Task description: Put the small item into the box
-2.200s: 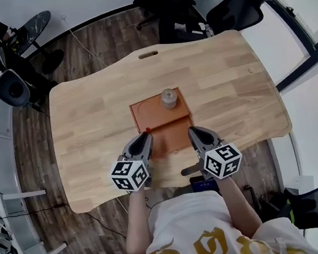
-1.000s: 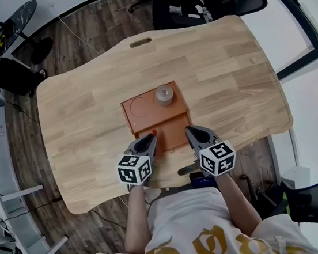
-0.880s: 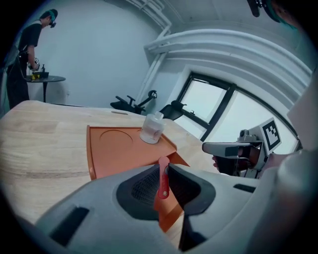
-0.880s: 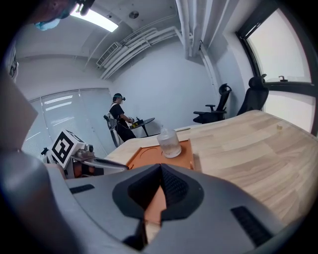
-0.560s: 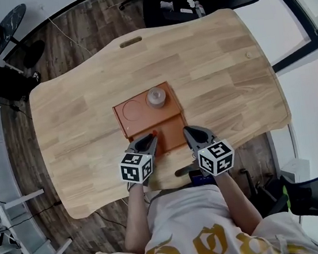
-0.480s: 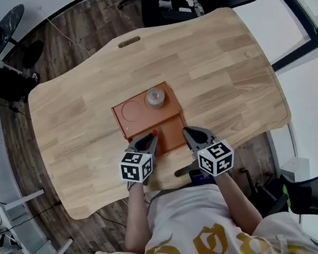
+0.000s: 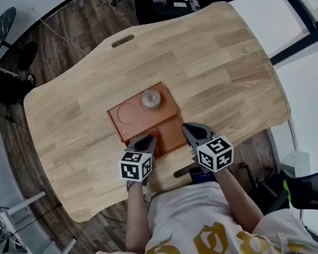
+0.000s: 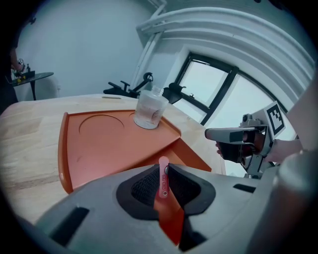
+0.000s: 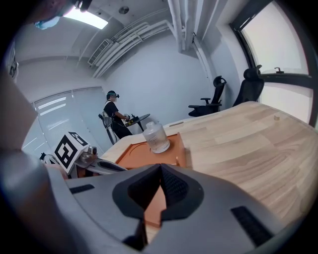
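My left tongs [image 8: 163, 167] are pinching the small item [image 8: 163, 182] — a flat pink-red tab standing upright between the pads, its rounded end poking out past the tips. They hang over the near part of the orange box [image 7: 169, 138], which lies open on the wooden table [image 7: 214, 58]. My right tongs [image 9: 160, 168] are pressed together with nothing between them, and sit at the box's near right edge, beside the left pair and apart from it. In the far half of the box a clear jar [image 7: 150, 99] stands upright at the right — next to it, on the left, is a round recess [image 7: 126, 113] with nothing in it. The tab touches neither the box nor the jar.
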A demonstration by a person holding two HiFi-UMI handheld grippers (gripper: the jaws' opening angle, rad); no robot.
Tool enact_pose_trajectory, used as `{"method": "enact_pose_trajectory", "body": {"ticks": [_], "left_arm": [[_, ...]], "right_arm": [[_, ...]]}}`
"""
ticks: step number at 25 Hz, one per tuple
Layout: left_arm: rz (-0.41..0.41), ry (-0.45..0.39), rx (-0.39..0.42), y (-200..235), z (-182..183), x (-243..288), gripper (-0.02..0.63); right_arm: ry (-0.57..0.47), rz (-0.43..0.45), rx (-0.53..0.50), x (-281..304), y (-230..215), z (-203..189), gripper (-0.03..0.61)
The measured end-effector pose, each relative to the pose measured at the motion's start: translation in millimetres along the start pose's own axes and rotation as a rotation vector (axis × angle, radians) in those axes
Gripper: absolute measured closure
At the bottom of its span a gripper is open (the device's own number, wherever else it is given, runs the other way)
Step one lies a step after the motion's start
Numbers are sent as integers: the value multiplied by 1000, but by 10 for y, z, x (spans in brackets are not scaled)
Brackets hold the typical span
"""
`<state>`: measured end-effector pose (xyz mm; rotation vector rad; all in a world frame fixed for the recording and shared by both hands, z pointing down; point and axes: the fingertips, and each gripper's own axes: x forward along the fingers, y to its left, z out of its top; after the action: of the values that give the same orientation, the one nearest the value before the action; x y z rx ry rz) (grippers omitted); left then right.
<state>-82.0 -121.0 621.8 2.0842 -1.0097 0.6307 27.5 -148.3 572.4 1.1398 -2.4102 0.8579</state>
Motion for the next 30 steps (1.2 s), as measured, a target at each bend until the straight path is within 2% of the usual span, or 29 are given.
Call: {"method": "enact_pose_trajectory", "body": {"ticks": [12, 21, 30], "left_arm": [[-32, 87, 3, -26, -138, 159, 557], [-22, 165, -26, 30, -211, 263, 557], [-14, 246, -34, 56, -323, 401, 557]], "right_arm": [[19, -1, 34, 60, -78, -35, 568], [83, 66, 52, 209, 19, -134, 566], [113, 91, 73, 300, -7, -190, 566]]}}
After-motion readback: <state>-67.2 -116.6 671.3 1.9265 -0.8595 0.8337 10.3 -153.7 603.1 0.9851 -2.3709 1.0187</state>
